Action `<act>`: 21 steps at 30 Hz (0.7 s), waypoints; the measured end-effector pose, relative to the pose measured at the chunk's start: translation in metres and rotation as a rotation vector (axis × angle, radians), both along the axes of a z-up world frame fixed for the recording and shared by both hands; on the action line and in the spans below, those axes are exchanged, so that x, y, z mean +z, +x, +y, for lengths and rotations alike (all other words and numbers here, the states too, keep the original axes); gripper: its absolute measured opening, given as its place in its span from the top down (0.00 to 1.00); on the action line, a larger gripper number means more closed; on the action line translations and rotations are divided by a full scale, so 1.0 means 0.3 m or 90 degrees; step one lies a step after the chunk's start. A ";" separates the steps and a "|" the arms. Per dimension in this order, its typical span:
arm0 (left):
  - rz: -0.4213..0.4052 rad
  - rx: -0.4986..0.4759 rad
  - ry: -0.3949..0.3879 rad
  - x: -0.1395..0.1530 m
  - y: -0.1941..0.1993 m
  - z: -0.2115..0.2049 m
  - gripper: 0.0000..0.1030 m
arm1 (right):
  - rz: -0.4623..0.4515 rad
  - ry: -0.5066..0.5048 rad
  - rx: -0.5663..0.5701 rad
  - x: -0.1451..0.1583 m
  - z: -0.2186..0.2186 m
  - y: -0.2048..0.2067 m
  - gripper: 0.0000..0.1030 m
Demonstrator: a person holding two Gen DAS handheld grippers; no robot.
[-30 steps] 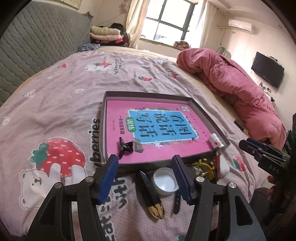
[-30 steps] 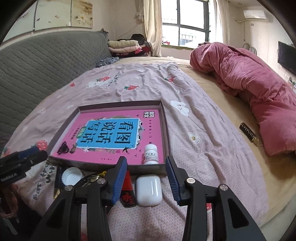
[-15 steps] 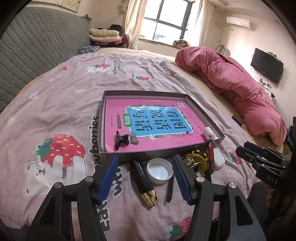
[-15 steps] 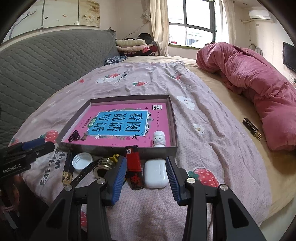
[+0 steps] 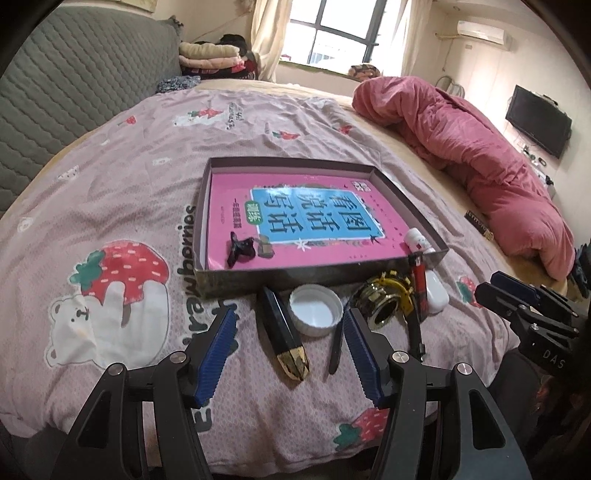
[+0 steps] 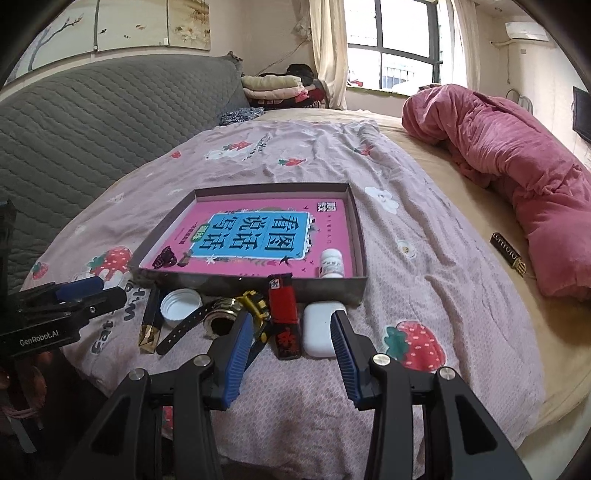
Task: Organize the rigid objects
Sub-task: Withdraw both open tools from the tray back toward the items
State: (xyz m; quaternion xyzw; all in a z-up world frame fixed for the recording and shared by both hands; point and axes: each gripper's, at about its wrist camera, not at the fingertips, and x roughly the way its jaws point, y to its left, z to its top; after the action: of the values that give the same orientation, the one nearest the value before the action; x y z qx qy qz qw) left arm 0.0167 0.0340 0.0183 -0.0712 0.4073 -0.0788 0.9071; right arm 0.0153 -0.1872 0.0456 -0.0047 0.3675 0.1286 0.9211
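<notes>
left gripper [image 5: 288, 332] jaws wide apart, nothing held; white cap [image 5: 315, 309] and black-gold tube [image 5: 281, 330] lie on the bedspread just ahead between its fingers. right gripper [image 6: 290, 332] half open, empty, red lighter [image 6: 283, 314] and white earbud case [image 6: 320, 326] between the tips, all just outside the tray [image 6: 258, 283].

We see a bed with a pale pink strawberry-and-bear print cotton sheet [image 5: 122, 192] spread over it. A rumpled magenta fleece blanket [image 5: 476, 151] lies bunched along its right side on a beige under-sheet [image 6: 439, 155]. A grey quilted padded headboard [image 6: 85, 122] runs along the left. A folded stack of cream and pink clothes [image 6: 277, 86] sits at the far end by cream curtains [image 6: 328, 51] and a dark-framed window [image 5: 343, 33]. We note a white wall air conditioner [image 5: 480, 31] up high, a black flat-screen TV [image 5: 537, 125] on the right wall, and painted floral wall panels [image 6: 129, 22] above the headboard.
</notes>
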 end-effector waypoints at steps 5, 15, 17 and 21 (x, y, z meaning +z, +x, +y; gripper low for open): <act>0.023 -0.002 -0.009 -0.020 -0.003 -0.003 0.39 | 0.008 -0.001 0.009 -0.005 0.012 -0.011 0.58; 0.060 0.002 -0.011 -0.053 -0.015 -0.003 0.39 | 0.038 -0.004 0.022 -0.038 0.025 -0.026 0.58; 0.068 0.001 -0.009 -0.061 -0.016 -0.005 0.39 | 0.046 0.004 0.023 -0.044 0.024 -0.026 0.58; 0.075 -0.003 -0.003 -0.072 -0.016 -0.014 0.39 | 0.058 0.010 0.030 -0.055 0.036 -0.025 0.58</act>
State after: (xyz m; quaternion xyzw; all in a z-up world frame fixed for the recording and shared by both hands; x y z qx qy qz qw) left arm 0.0118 0.0299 -0.0033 -0.0769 0.4599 -0.0778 0.8812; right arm 0.0079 -0.1765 0.0292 0.0001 0.4075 0.1531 0.9003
